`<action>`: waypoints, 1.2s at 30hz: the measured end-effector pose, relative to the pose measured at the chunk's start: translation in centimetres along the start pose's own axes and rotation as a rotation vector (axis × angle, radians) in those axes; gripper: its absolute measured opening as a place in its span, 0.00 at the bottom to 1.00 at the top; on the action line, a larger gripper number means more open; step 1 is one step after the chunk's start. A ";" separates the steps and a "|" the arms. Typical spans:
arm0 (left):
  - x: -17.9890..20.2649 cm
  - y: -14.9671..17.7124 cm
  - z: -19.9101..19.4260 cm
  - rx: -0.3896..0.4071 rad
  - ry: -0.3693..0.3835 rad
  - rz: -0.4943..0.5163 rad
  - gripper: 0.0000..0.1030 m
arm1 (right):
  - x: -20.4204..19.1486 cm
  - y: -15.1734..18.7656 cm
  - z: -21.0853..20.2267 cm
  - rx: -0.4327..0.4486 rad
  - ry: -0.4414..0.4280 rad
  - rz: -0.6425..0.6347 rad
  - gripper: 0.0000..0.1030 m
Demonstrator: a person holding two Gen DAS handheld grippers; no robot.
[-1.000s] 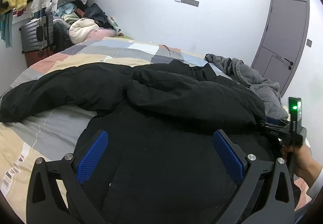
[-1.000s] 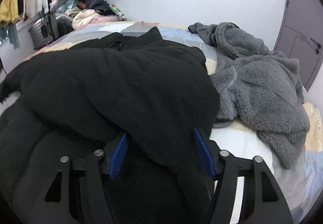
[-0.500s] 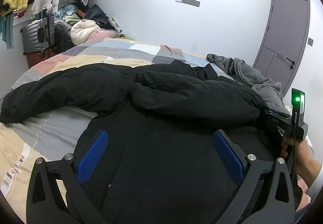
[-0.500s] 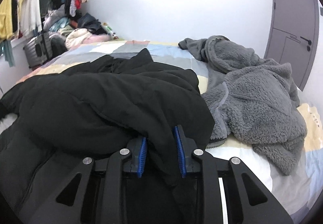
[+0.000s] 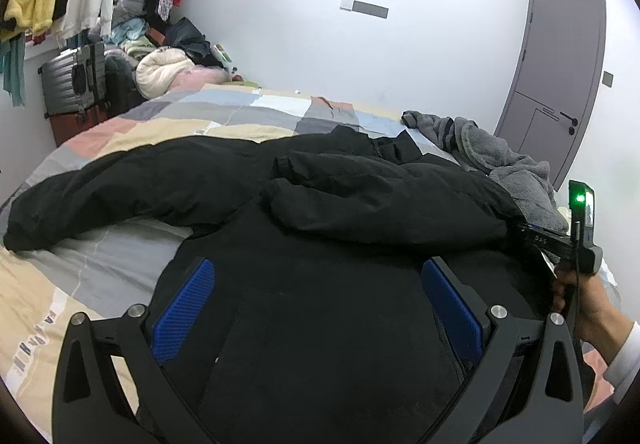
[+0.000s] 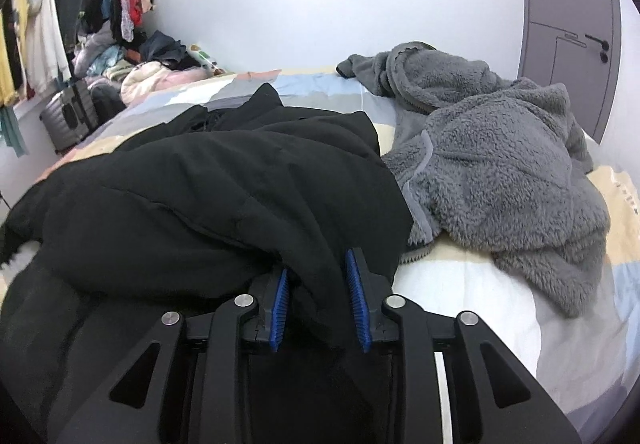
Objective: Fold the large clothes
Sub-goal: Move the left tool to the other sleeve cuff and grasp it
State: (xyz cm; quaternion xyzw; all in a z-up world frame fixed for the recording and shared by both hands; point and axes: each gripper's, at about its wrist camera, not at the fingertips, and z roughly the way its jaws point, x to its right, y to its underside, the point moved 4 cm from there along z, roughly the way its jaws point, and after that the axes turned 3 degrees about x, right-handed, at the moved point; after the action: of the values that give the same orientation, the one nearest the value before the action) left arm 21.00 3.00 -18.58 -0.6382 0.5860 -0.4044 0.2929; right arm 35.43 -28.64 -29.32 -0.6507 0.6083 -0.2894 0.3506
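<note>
So the big black padded jacket (image 5: 320, 204) was spread across the bed with the patchwork quilt cover in grey, beige, pink and pale blue blocks (image 5: 224, 116), taking up most of the near half. One long sleeve (image 5: 120, 188) ran out flat toward the left edge of the bed, and the other sleeve was folded over on top of the body, lying across the chest.

The left tongs (image 5: 316, 308) were spread wide, blue ribbed pads (image 5: 184, 308) well apart, just hovering over the jacket's lower body with nothing pinched between them.

The right tongs (image 6: 320, 300) were clenched on a fold of the black jacket's fabric at its right edge, close to the folded-over sleeve. You could see the cloth bunched up between the two blue pads, which stood narrow around it. In the left wrist view the right tongs showed at the far right with a green light lit on top, and the person's hand (image 5: 576, 296) in a white cuff gripped the handle.

A fluffy grey fleece jacket (image 6: 500, 164) lay crumpled on the bed just beside the black one on the right, touching its edge. Behind, a grey suitcase (image 5: 74, 80) stood by the wall under hanging clothes, and a grey door (image 5: 560, 76) was shut on the right.
</note>
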 end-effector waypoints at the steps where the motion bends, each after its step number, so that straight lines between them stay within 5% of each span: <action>1: 0.1 0.0 -0.2 0.002 -0.001 0.001 1.00 | 0.0 0.0 -0.6 0.002 -0.005 0.013 0.24; 16: 1.1 -0.2 -4.6 0.059 0.020 0.003 1.00 | -4.3 -0.6 -11.7 0.122 -0.073 -0.011 0.25; 36: -2.5 -1.3 -6.0 0.092 0.003 -0.072 1.00 | -10.5 5.8 -22.6 0.216 -0.189 -0.030 0.33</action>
State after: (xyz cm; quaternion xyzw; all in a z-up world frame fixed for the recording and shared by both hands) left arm 16.50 6.21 -14.92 -0.6441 0.5437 -0.4423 0.3064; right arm 12.85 -20.65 -20.22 -0.6425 0.5283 -0.2955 0.4699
